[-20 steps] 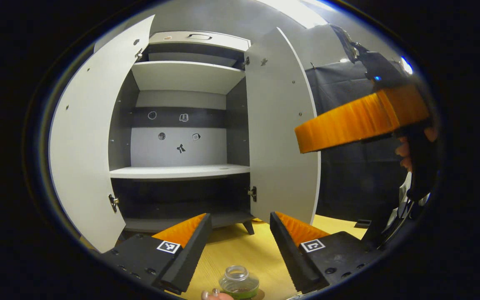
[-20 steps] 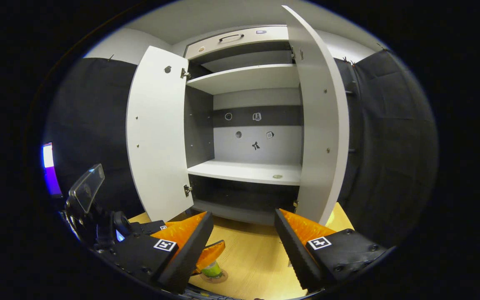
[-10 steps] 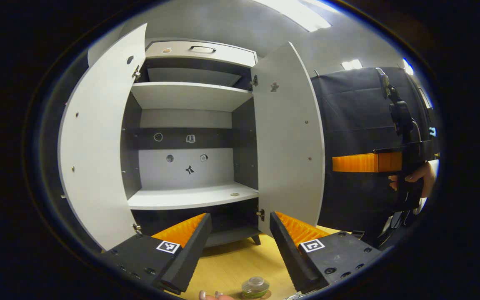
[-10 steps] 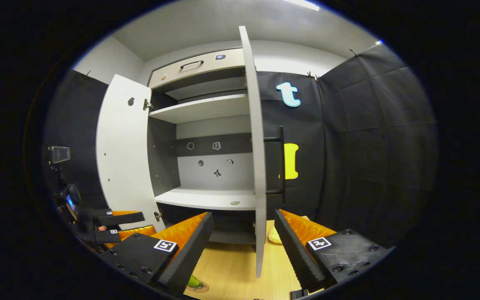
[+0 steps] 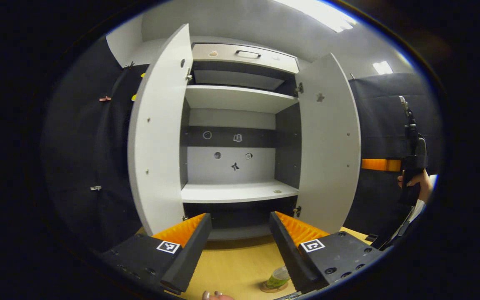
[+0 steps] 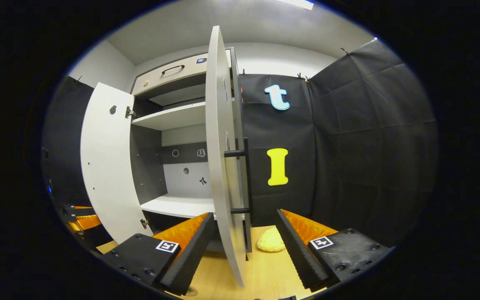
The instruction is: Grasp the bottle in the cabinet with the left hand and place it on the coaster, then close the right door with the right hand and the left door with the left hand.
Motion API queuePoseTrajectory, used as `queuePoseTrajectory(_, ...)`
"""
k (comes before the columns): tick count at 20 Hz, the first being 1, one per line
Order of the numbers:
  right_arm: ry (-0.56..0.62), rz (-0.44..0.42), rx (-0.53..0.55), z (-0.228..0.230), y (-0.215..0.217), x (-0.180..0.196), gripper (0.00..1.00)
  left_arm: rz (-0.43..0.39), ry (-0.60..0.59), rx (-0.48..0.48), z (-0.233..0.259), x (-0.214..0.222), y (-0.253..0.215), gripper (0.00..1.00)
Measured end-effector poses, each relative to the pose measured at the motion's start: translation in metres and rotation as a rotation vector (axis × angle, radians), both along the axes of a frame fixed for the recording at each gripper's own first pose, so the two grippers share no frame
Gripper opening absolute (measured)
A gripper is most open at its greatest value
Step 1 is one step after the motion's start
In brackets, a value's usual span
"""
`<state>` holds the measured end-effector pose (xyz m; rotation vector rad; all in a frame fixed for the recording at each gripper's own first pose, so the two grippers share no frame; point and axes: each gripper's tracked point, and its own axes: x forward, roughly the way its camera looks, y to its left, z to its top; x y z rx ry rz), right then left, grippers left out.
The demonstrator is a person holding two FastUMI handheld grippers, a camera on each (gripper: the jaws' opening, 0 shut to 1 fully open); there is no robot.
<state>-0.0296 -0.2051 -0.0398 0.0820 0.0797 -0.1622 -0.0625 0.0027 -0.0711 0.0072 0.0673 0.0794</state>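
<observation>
My own finger hides part of the bottle (image 5: 278, 277). The coaster (image 5: 270, 288) beneath it is cut off by the edge.

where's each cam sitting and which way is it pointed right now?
Left gripper view: rides the left hand-held gripper, squarely facing the open cabinet; own fingers open at the bottom, bottle on the coaster below, right hand-held gripper and its hand far right.
Right gripper view: rides the right hand-held gripper, looking along the right door edge-on, near its handle; own fingers open.
Shared: cabinet, left door, right door, wooden table.
</observation>
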Motion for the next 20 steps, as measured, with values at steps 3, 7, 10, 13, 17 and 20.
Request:
queuePoseTrajectory(3, 0.022, -0.016, -0.005, -0.009, -0.017, 0.003, 0.98, 0.112, -0.005, -0.046, 0.001, -0.020, 0.032, 0.89)
queuePoseTrajectory(7, 0.044, 0.009, -0.021, -0.017, -0.021, 0.013, 0.98, 0.262, -0.020, -0.033, 0.006, -0.049, 0.075, 0.90)
queuePoseTrajectory(10, 0.054, 0.042, -0.044, -0.023, -0.018, 0.022, 0.98, 0.353, -0.022, -0.011, 0.012, -0.071, 0.099, 0.89)
queuePoseTrajectory(13, 0.056, 0.070, -0.050, -0.023, -0.017, 0.022, 0.96, 0.421, -0.021, 0.002, 0.016, -0.087, 0.116, 0.89)
queuePoseTrajectory(17, 0.052, 0.079, -0.044, -0.023, -0.013, 0.024, 0.96, 0.468, -0.018, 0.019, 0.022, -0.100, 0.131, 0.89)
queuePoseTrajectory(20, 0.051, 0.078, -0.056, -0.022, -0.009, 0.023, 0.96, 0.474, -0.007, 0.037, 0.024, -0.101, 0.139, 0.89)
